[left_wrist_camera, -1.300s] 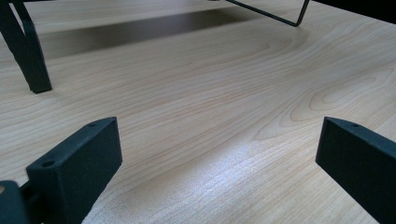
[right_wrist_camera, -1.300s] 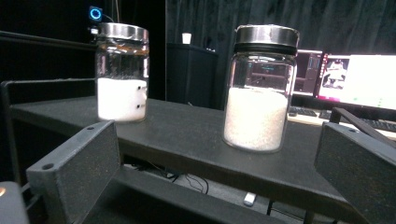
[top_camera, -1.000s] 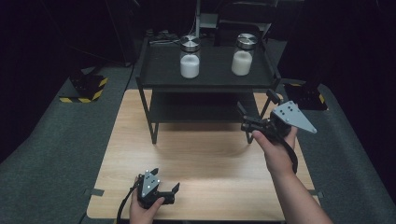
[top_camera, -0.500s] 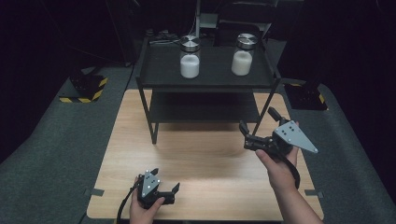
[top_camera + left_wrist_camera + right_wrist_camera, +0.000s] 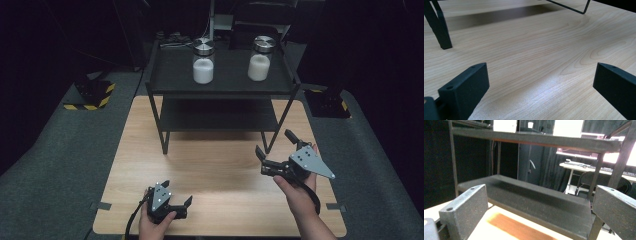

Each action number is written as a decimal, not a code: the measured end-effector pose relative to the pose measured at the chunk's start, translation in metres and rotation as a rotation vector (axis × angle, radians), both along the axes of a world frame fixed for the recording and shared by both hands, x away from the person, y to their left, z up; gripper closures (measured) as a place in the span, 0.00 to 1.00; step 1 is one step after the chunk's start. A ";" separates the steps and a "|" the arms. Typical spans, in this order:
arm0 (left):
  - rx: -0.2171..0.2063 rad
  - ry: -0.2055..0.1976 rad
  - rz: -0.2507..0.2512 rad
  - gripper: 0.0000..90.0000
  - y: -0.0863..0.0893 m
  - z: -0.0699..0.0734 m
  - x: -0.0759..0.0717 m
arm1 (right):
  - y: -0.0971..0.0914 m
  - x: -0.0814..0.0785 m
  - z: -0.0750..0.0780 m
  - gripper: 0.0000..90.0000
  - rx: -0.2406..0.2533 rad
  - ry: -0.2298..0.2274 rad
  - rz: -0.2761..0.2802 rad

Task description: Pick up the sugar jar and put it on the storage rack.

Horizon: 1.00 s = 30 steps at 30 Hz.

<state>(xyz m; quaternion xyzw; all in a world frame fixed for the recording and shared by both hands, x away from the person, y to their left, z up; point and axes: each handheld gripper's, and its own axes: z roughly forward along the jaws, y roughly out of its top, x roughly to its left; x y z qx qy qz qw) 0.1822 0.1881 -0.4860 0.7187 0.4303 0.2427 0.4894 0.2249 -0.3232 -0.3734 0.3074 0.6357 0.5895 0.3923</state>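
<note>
Two glass jars with metal lids and white contents stand on the top tier of a black shelf (image 5: pixel 175 85): the left jar (image 5: pixel 203 64) and the right jar (image 5: pixel 260 61). My left gripper (image 5: pixel 177 193) rests low at the table's front edge, open and holding nothing; its view (image 5: pixel 541 72) looks across bare wood at a shelf leg (image 5: pixel 439 27). Held above the table's front right, my right gripper (image 5: pixel 274 143) is open and empty. It points at the shelf's right front leg (image 5: pixel 280 120). Its view (image 5: pixel 541 195) faces the lower tier (image 5: pixel 529 197).
The shelf stands on the far half of a light wooden table (image 5: pixel 220 170). Grey matting (image 5: pixel 60 165) surrounds the table. Black stands with yellow-black striped bases sit at the far left (image 5: pixel 90 97) and far right (image 5: pixel 327 102).
My right gripper has drawn back from the shelf's right front leg toward the near edge and sunk lower, still open. The left gripper has not moved.
</note>
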 end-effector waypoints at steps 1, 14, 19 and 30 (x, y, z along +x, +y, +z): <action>0.001 0.000 0.000 0.01 0.000 0.000 0.000 | -0.001 -0.001 -0.002 0.00 0.001 0.005 0.002; 0.003 -0.003 -0.005 0.01 0.000 0.000 0.000 | -0.011 -0.012 -0.040 0.00 -0.010 0.078 -0.016; 0.010 -0.003 -0.006 0.01 -0.001 0.000 0.000 | -0.015 -0.017 -0.055 0.00 -0.016 0.107 -0.024; 0.009 -0.005 -0.007 0.01 -0.001 0.000 -0.001 | -0.022 -0.024 -0.083 0.00 -0.046 0.194 -0.061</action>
